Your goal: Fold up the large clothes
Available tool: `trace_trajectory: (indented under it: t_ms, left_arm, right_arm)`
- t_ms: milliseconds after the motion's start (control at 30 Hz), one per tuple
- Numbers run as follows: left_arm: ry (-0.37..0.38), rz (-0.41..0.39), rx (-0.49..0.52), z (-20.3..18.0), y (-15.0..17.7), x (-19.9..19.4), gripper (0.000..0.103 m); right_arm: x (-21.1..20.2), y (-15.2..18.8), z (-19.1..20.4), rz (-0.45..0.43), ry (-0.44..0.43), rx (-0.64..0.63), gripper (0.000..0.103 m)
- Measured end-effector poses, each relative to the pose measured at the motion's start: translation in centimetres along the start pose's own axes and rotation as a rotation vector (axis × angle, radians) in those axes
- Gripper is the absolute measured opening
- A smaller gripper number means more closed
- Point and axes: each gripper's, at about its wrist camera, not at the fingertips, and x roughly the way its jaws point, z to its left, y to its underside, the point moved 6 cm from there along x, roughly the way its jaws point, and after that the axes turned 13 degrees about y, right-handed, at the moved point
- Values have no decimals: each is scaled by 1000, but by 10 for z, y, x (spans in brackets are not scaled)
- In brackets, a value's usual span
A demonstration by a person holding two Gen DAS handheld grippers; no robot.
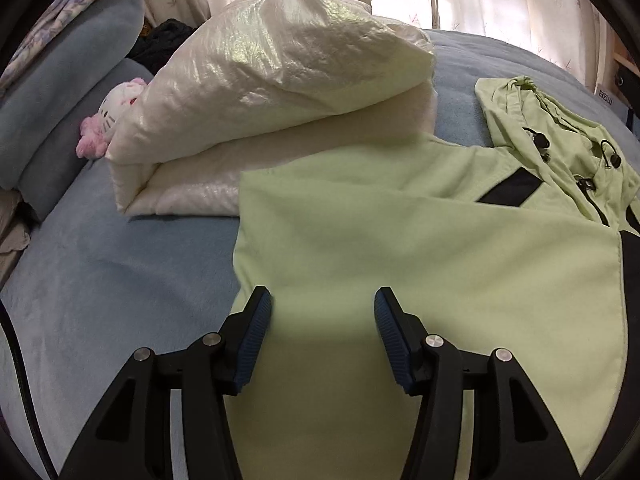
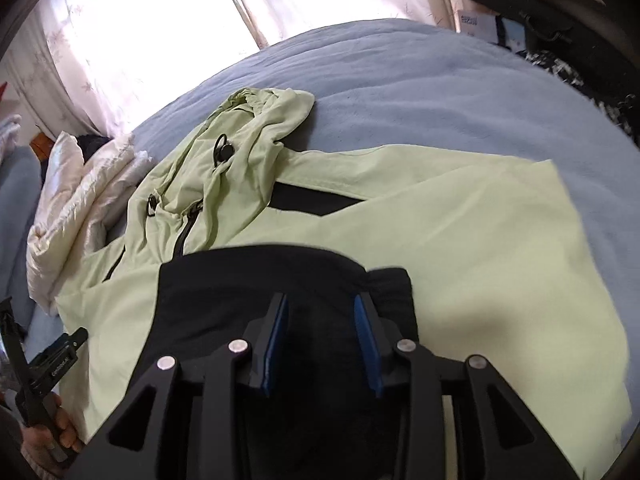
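A light green hooded jacket [image 1: 400, 240] with black panels lies spread on the blue bed, its hood [image 1: 540, 120] at the far right. My left gripper [image 1: 322, 298] hovers open over the jacket's green cloth, with nothing between its pads. In the right wrist view the same jacket [image 2: 460, 232] lies with its hood [image 2: 260, 120] toward the window. The black hem [image 2: 240, 288] is folded up over the zip. My right gripper [image 2: 322, 300] is closed on that bunched black cloth, which fills the gap between the blue pads. The left gripper's body [image 2: 60, 356] and the hand holding it show at the lower left.
A folded white puffy coat [image 1: 280, 80] lies just beyond the jacket's left edge. A pink and white plush toy [image 1: 106, 120] and blue pillows [image 1: 52, 120] sit at the far left. The blue blanket [image 2: 440, 80] stretches to curtains and a dark shelf [image 2: 540, 12].
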Motion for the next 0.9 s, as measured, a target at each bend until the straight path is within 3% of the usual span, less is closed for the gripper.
trace_trajectory:
  t_ms: [233, 467, 633, 900]
  left_arm:
    - [78, -28, -36, -20, 17, -52, 53]
    - [89, -94, -4, -32, 42, -125, 53]
    - [103, -100, -5, -24, 74, -170, 53]
    - [108, -84, 23, -6, 128, -222, 53]
  right_arm:
    - [-62, 33, 21, -50, -80, 164, 41]
    - [-125, 104, 36, -92, -100, 229, 46]
    - [-171, 167, 9, -122, -41, 212, 46]
    - [-246, 228, -54, -164, 64, 90, 46]
